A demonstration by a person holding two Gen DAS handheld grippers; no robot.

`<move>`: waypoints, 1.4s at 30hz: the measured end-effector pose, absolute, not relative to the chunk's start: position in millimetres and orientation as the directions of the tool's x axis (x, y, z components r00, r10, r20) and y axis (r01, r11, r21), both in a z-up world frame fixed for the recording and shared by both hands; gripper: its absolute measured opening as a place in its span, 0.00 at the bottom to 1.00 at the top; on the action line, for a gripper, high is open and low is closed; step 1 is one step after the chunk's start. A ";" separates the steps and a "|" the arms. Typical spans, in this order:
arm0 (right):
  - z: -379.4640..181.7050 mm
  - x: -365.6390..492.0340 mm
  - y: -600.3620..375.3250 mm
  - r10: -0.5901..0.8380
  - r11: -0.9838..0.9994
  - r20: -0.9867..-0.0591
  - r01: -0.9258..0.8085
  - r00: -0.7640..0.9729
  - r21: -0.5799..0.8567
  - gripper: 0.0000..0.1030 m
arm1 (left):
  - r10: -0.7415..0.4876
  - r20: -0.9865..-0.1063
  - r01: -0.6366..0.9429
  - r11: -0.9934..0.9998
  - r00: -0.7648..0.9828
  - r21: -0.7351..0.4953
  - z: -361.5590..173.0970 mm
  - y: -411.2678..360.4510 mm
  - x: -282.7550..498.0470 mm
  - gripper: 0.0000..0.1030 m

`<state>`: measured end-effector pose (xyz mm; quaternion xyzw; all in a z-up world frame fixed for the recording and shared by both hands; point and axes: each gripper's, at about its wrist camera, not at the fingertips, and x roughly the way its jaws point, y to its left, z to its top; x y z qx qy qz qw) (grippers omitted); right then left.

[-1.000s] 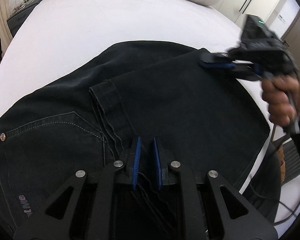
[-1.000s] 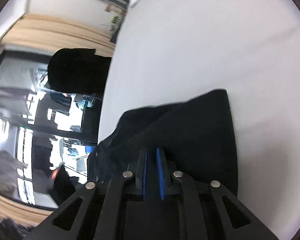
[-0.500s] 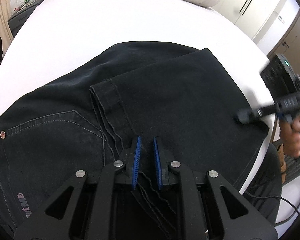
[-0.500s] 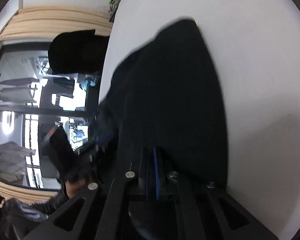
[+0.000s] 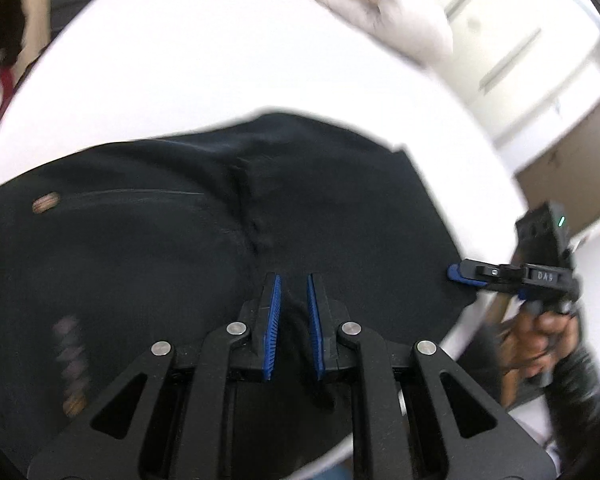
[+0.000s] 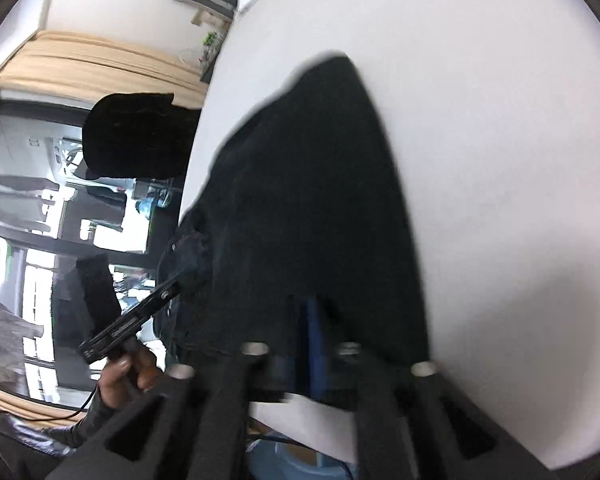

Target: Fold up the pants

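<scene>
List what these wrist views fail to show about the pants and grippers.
1. Printed lettering on the pants: left wrist view, motion blur makes it unreadable.
2. Right gripper: its jaws are opening, but blur in its own view hides whether cloth lies between them.
3. Pants' near edge: left wrist view, covered by the body of the left gripper.

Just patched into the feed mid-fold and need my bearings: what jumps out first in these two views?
The black pants dominate, spread dark across the white bed and filling the middle of both views. In the left wrist view the left gripper sits shut on a bunch of their fabric at the bottom, while the right gripper, jaws opening, hovers at the pants' right edge. A pale pillow lies at the top.
</scene>
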<state>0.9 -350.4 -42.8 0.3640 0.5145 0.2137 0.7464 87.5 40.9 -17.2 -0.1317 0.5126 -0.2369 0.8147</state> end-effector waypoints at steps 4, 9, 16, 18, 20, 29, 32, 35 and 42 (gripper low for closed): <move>-15.3 1.9 -323.7 0.744 0.578 -0.499 -0.055 0.444 0.814 0.59 | -0.546 -0.676 0.165 0.823 0.495 -0.544 6.6 114.0 42.8 0.22; -25.1 27.8 -280.6 0.813 0.496 -0.431 -0.076 0.390 0.865 0.59 | -0.441 -0.591 -0.108 0.734 0.675 -0.670 5.6 211.0 -25.7 0.92; -34.2 57.2 -226.7 0.862 0.448 -0.397 -0.107 0.317 0.888 0.57 | -0.496 -0.539 -0.323 0.457 0.681 -0.829 -40.4 269.3 -52.7 0.92; -31.3 63.3 -215.3 0.869 0.432 -0.379 -0.113 0.318 0.895 0.57 | -0.523 -0.519 -0.356 0.384 0.677 -0.852 -56.7 272.5 -53.4 0.92; -30.5 63.8 -213.6 0.875 0.420 -0.367 -0.118 0.316 0.900 0.56 | -0.548 -0.488 -0.377 0.310 0.680 -0.873 -69.7 276.1 -52.4 0.92; -43.9 65.2 -227.9 0.875 0.400 -0.359 -0.065 0.326 0.914 0.49 | -0.538 -0.464 -0.438 0.186 0.703 -0.880 -107.7 265.4 -38.9 0.90; -43.0 75.1 -214.2 0.876 0.419 -0.382 -0.072 0.294 0.905 0.47 | -0.541 -0.446 -0.433 0.160 0.713 -0.887 -106.1 264.8 -27.7 0.76; -40.0 86.9 -197.5 0.874 0.450 -0.418 -0.090 0.248 0.889 0.46 | -0.564 -0.426 -0.420 0.149 0.707 -0.895 -105.5 259.6 -16.4 0.65; -58.4 119.6 -156.9 0.802 0.597 -0.592 -0.087 0.080 0.798 0.35 | -0.580 -0.448 -0.432 0.177 0.680 -0.885 -110.5 260.1 -4.0 0.27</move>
